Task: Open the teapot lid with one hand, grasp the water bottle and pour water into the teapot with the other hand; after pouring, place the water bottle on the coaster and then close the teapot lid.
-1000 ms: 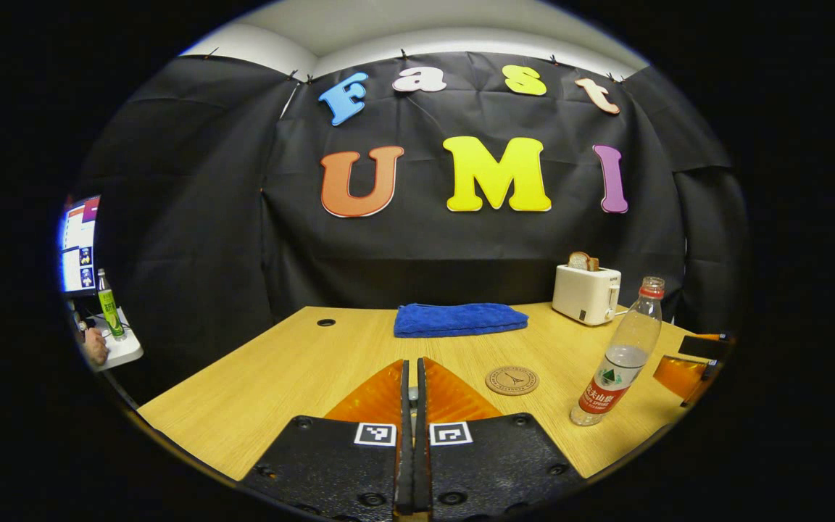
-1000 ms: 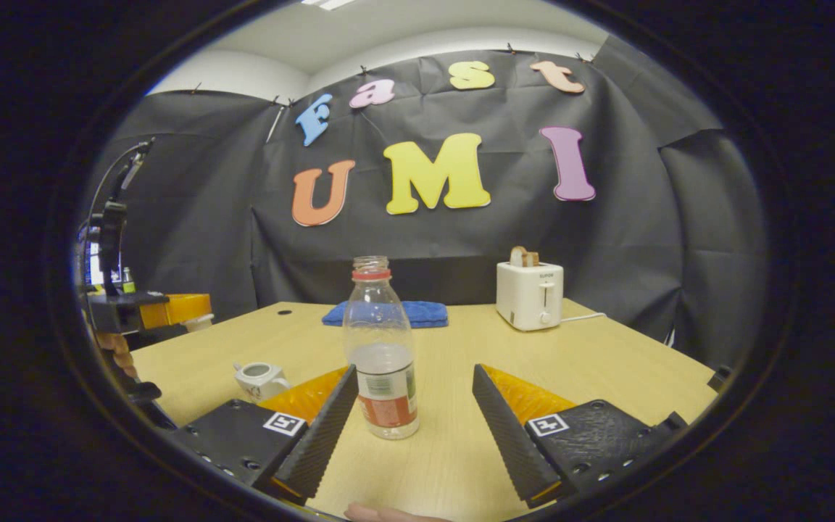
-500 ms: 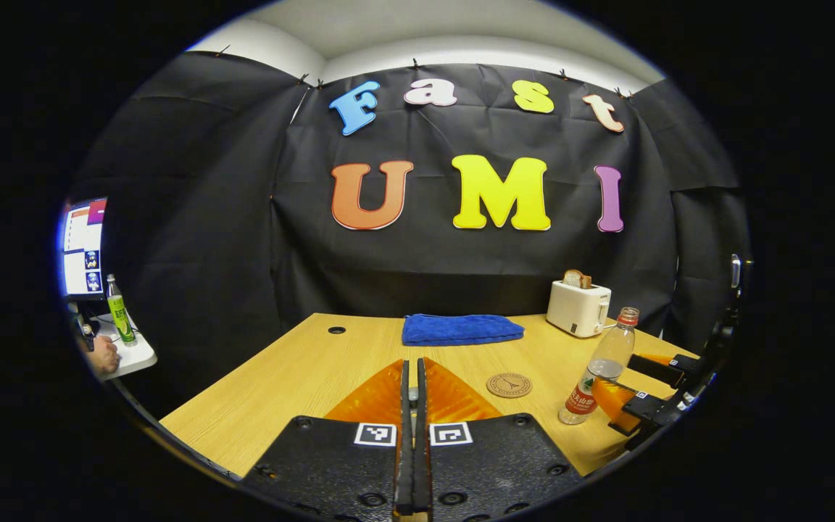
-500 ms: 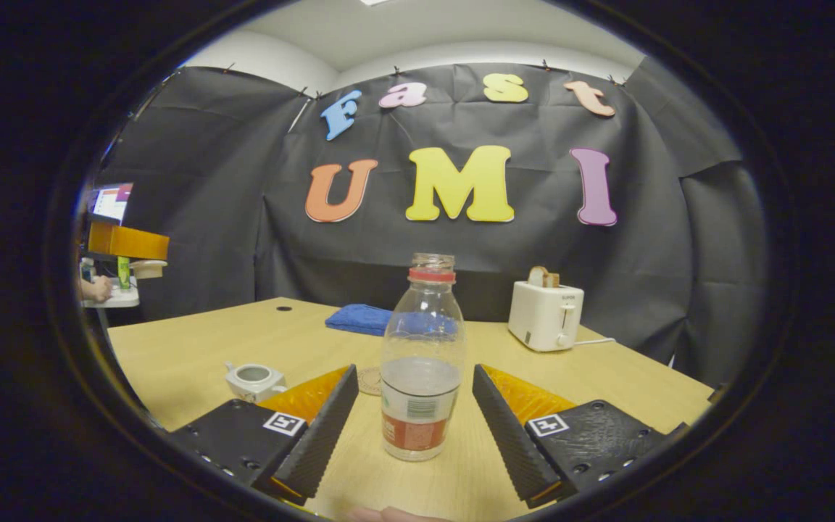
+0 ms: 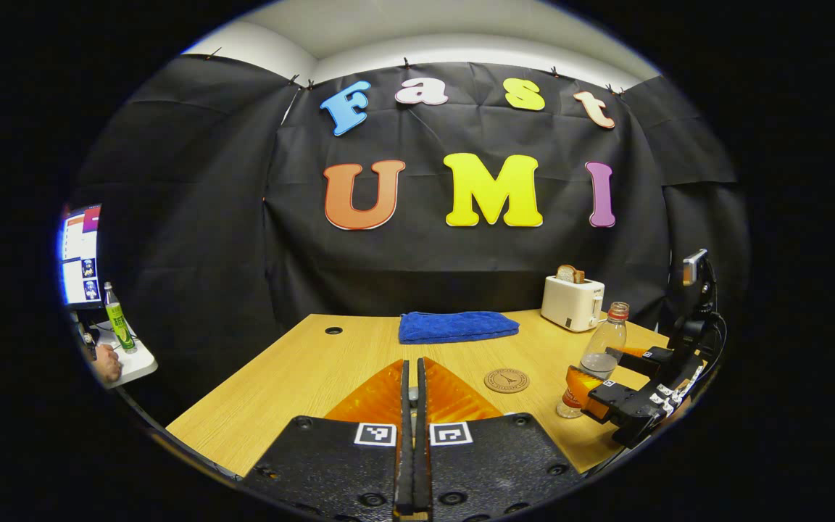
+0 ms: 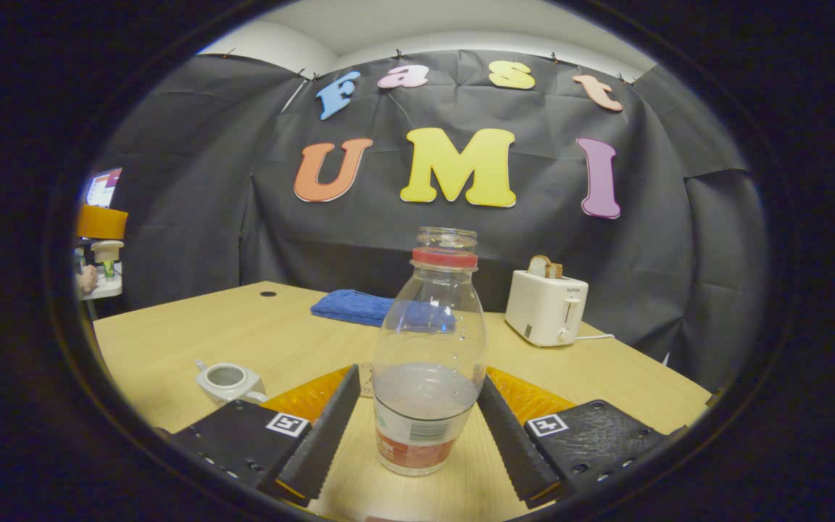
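Observation:
A clear water bottle [image 6: 428,362] with no cap and a red label stands on the wooden table [image 6: 243,326], part full. My right gripper [image 6: 414,428] is open, with one finger on each side of the bottle's lower half. A white teapot [image 6: 227,380] sits lidless to its left. At the far left my left gripper [image 6: 102,232] hangs high, shut on the white teapot lid [image 6: 107,250]. In the left gripper view my left gripper [image 5: 413,370] is shut, with a small piece of the lid between the fingers. Off to the right there stand the bottle [image 5: 602,348], the right gripper [image 5: 595,370] around it and the round coaster [image 5: 506,380].
A white toaster [image 6: 546,308] with bread stands at the back right, its cord trailing right. A folded blue towel [image 5: 458,326] lies at the back middle, near a cable hole [image 5: 333,330]. Beyond the table's left edge are a monitor [image 5: 80,254], a green bottle [image 5: 119,322] and a hand.
My right gripper has come forward, so the bottle now stands between its fingers. My left gripper, still shut on the lid, has drawn up and away from the bottle.

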### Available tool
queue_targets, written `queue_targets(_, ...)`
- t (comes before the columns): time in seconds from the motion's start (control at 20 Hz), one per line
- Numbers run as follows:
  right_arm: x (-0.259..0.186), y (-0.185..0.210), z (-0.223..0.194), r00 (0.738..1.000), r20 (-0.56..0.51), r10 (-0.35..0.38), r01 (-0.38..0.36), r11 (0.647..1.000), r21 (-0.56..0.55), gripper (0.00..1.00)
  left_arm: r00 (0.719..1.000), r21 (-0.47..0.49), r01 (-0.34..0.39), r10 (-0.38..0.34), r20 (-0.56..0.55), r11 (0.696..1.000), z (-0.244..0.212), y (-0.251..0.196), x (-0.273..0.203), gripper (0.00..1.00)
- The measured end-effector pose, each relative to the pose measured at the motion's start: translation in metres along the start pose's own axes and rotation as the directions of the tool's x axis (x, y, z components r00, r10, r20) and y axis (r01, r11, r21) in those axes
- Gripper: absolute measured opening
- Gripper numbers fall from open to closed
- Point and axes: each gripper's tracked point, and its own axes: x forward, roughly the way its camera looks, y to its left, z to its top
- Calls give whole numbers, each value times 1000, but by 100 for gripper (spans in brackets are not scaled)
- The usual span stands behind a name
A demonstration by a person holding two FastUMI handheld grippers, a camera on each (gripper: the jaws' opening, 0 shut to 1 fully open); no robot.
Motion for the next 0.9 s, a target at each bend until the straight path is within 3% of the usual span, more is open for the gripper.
queue_targets(0.05, 0, 0, 0, 1000, -4, -4, 4, 1000, -2, 86, 1000, -1, -4, 4, -2, 1000, 0, 3, 0, 3)
queue_targets(0.25, 1, 6, 3, 1000, -21, 4, -4, 1000, -25, 76, 999, 7, -43, 42, 7, 999, 3, 19, -3, 3)
queue_targets(0.6, 3, 17, 8, 997, -68, -36, 20, 975, -221, 75, 997, 8, -68, 68, 27, 998, 11, 38, -9, 3)
queue_targets(0.75, 3, 26, 12, 995, -82, -56, 26, 943, -332, 75, 997, 1, -66, 66, 39, 998, 14, 45, -14, 3)
queue_targets(0.9, 6, 36, 12, 994, -82, -70, 18, 858, -513, 75, 996, -8, -87, 87, 27, 996, 8, 56, -14, 2)
